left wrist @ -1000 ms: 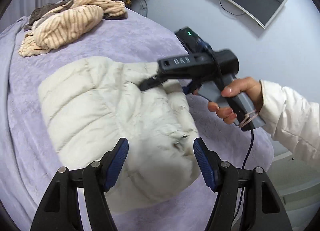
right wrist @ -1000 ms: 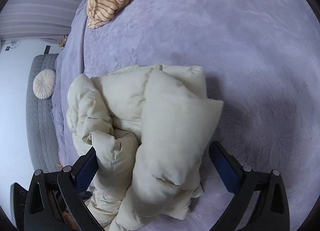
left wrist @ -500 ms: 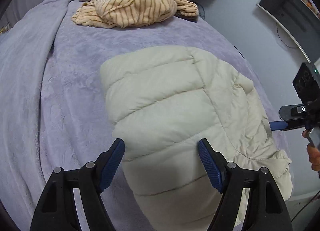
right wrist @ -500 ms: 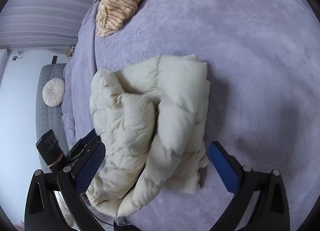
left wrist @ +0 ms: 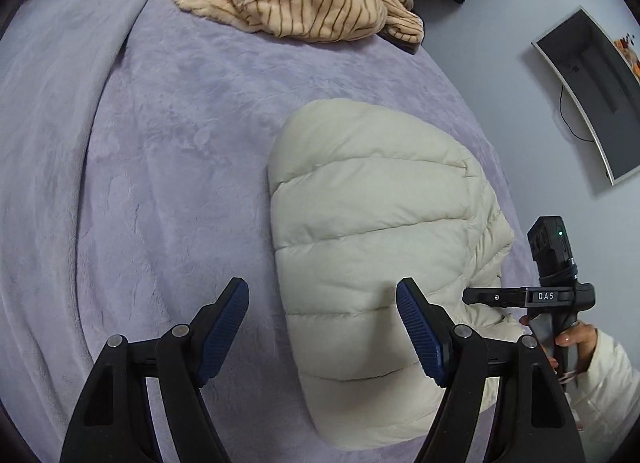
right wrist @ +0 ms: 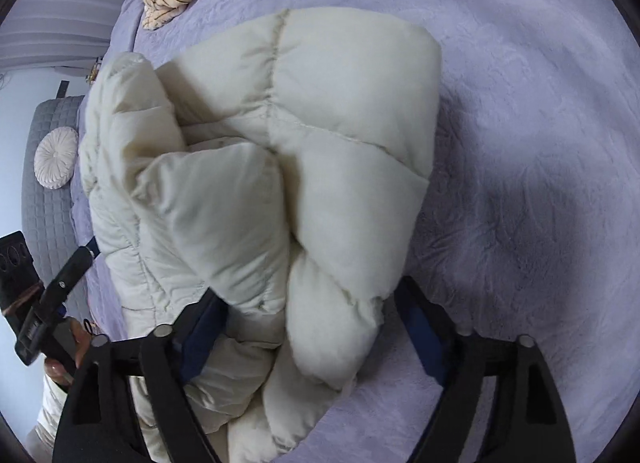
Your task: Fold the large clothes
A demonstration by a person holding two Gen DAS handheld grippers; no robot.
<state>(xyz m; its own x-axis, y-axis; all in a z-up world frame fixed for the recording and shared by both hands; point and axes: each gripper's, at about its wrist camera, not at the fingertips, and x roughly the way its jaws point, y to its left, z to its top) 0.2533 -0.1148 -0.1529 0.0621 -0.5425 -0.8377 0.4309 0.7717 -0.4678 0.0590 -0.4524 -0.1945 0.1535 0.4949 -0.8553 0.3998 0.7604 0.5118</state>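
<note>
The right claw (right wrist: 308, 327), jaws just closing yet apart, straddles a fold of the cream puffer jacket (left wrist: 376, 247); the left claw (left wrist: 322, 337) hangs wide over its edge. The jacket lies folded on the lilac bed (left wrist: 160, 167), with a striped blanket (left wrist: 304, 3) heaped well beyond.

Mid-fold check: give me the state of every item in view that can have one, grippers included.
Cream quilted puffer jacket: folded into a bundle, lying on the lilac plush bed cover.
Tan striped fleece garment: crumpled, unfolded, at the far end of the bed.
Left gripper: open, holding nothing, over the jacket's near edge.
Right gripper: jaws just closing, jacket's puffy fold between them; no grip visible yet.
</note>
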